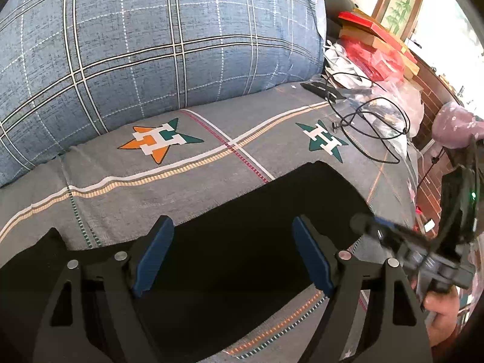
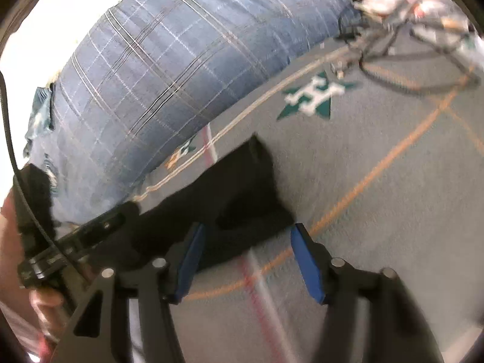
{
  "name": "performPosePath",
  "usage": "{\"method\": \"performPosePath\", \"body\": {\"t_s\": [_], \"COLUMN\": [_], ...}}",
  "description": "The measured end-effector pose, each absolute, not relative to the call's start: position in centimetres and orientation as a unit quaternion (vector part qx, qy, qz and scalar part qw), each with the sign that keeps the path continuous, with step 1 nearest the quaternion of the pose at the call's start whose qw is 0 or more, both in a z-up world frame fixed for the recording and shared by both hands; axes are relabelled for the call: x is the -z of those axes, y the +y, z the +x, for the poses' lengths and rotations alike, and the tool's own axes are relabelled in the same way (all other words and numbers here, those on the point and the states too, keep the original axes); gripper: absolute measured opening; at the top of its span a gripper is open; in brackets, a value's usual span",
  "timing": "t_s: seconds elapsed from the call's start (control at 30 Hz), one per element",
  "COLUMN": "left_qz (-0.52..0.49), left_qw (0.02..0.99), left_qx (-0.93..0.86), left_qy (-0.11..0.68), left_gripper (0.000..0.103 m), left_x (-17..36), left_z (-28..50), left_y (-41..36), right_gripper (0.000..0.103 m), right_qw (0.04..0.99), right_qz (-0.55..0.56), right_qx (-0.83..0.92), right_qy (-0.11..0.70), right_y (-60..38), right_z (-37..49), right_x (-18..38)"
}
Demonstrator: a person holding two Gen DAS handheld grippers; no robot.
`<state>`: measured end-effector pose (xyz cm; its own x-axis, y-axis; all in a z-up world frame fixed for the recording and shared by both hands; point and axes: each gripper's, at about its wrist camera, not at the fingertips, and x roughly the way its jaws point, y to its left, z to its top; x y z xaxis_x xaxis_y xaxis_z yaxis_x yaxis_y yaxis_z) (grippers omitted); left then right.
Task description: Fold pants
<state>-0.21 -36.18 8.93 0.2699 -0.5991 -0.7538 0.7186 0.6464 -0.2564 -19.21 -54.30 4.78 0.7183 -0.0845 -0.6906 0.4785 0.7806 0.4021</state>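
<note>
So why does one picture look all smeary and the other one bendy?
Right wrist view: motion blur smears the green star and the cables; the black pants lose their edges. Left wrist view: sharp, but the fisheye lens bulges the plaid pillow, and the window glares white.

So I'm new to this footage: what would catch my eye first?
The black pants lie flat on a grey bedspread with star emblems, right under the open left gripper. Behind them bulges a big blue plaid pillow. A cluttered pile of red boxes and cables sits at the right.
</note>
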Motion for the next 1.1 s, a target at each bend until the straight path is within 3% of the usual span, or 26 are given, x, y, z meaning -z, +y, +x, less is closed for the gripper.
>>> {"method": "performPosePath", "body": {"t_s": [0.03,0.07,0.3,0.37,0.43,0.5,0.53,1.1], "left_qz": [0.065,0.063,0.054,0.052,0.051,0.052,0.053,0.124], "left_qw": [0.794,0.795,0.8,0.799,0.796,0.792,0.79,0.754], "left_qx": [0.415,0.415,0.404,0.403,0.41,0.417,0.42,0.478], "left_qy": [0.439,0.438,0.44,0.444,0.443,0.442,0.443,0.432], "left_gripper": [0.081,0.081,0.081,0.081,0.081,0.081,0.081,0.085], "left_x": [-9.0,-9.0,-8.7,-8.6,-8.7,-8.8,-8.8,-8.3], "left_z": [-0.1,0.0,0.7,0.8,0.6,0.5,0.5,0.2], "left_y": [-36.0,-35.8,-35.0,-35.2,-35.4,-35.7,-35.9,-43.2], "right_gripper": [0.023,0.009,0.008,0.012,0.02,0.035,0.048,0.056], "right_qw": [0.885,0.891,0.905,0.879,0.869,0.869,0.87,0.863], "right_qz": [0.27,0.254,0.238,0.226,0.244,0.29,0.302,0.365], "right_qx": [0.169,0.169,0.148,0.157,0.161,0.158,0.159,0.123], "right_qy": [0.34,0.336,0.321,0.389,0.398,0.369,0.356,0.328], "right_y": [-54.5,-54.7,-55.1,-55.2,-55.5,-56.2,-56.3,-54.2], "right_z": [-18.8,-18.3,-18.0,-16.8,-17.2,-18.8,-19.5,-21.5], "right_x": [-5.2,-5.8,-7.7,-5.6,-4.7,-5.1,-5.4,-3.5]}}
